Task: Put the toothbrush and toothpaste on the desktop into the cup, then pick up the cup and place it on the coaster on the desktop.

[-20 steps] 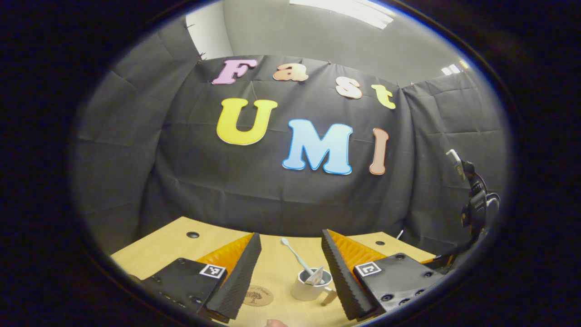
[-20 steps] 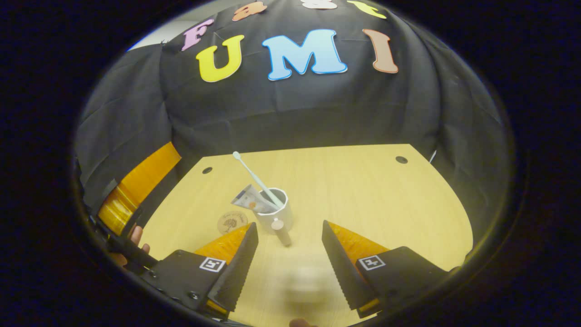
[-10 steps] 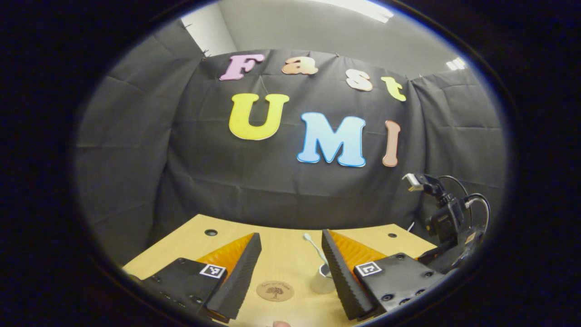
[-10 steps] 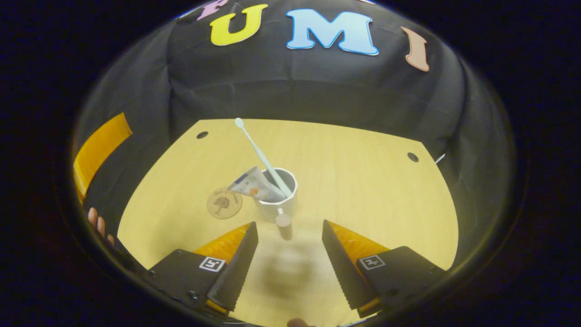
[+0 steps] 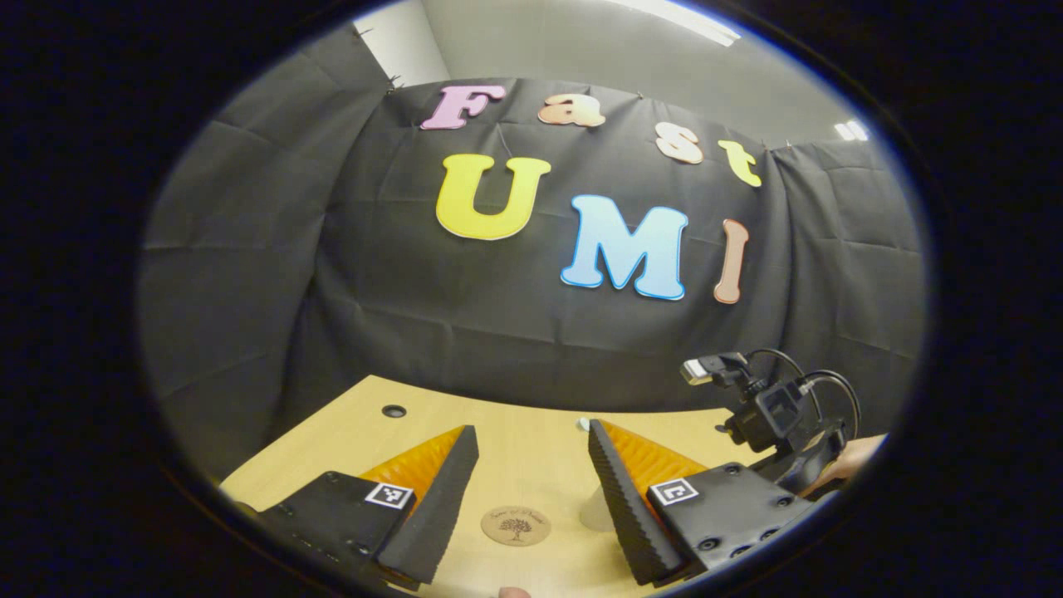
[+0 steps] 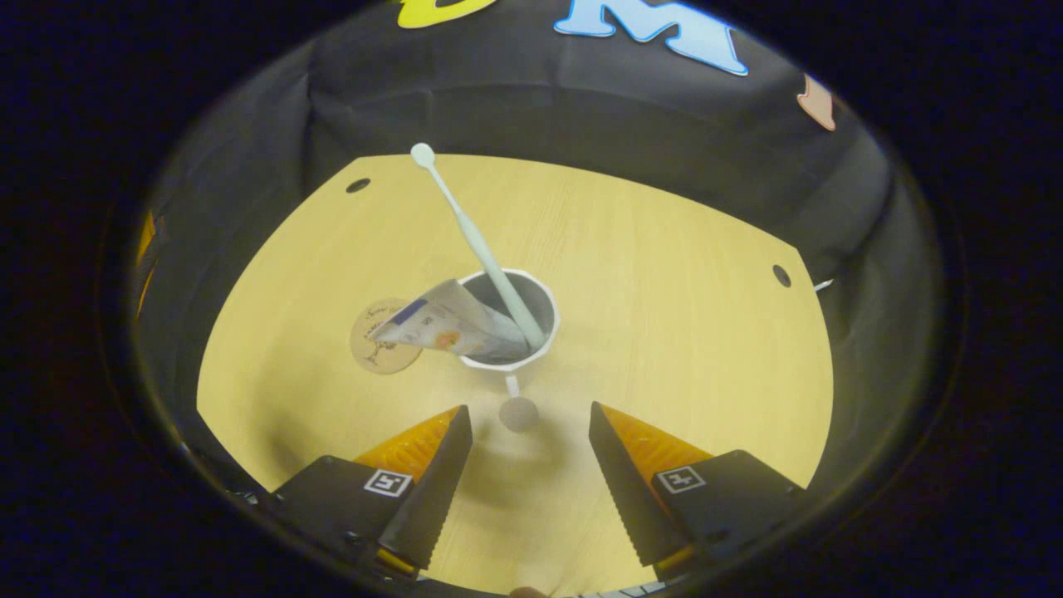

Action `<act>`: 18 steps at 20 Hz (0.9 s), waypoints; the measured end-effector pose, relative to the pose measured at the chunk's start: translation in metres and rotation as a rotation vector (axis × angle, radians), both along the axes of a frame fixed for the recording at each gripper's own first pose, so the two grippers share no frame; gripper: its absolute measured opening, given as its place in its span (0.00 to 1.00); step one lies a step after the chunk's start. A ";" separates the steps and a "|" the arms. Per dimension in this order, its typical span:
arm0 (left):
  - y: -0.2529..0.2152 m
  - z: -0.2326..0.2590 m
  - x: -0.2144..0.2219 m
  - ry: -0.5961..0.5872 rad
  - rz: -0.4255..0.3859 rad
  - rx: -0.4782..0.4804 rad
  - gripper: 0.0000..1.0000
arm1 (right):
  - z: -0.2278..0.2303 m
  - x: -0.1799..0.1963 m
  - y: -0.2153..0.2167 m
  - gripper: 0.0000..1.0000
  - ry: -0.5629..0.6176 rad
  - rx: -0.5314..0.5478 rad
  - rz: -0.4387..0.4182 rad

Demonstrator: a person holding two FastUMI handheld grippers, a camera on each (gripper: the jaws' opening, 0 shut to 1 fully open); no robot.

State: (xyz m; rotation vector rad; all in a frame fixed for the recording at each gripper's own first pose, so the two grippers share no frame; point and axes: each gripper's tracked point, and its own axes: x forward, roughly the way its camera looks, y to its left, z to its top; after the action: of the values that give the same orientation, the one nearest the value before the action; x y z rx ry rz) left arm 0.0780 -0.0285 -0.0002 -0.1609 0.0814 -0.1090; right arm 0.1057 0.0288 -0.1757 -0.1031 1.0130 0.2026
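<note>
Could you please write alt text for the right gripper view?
A white cup stands on a wooden desk, holding a toothbrush and a toothpaste tube. A round coaster lies just beside it. The open right tool hovers above the cup's handle.

Ceiling lights (image 5: 681, 10) glare at the top of the left gripper view. Both views are sharp centrally, bending strongly near edges; soft shadow darkens the desktop (image 6: 681, 349) at lower centre.

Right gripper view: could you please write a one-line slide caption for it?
Open right claw hovers above the cup holding toothbrush and toothpaste, beside the coaster.
</note>
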 end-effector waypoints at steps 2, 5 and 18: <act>0.001 0.000 0.003 0.003 -0.008 0.008 0.88 | -0.008 0.006 0.001 0.89 0.044 -0.015 0.015; 0.002 -0.001 0.005 0.012 -0.020 0.013 0.88 | -0.020 0.011 0.008 0.92 0.116 0.000 0.027; 0.005 -0.012 0.019 0.054 -0.047 -0.041 0.88 | -0.036 0.028 0.009 0.71 0.287 -0.041 0.118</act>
State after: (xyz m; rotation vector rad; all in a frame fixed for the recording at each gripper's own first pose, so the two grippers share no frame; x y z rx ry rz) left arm 0.0966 -0.0230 -0.0126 -0.2027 0.1370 -0.1534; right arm 0.1336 0.0379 -0.2120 -0.1745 1.2982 0.3104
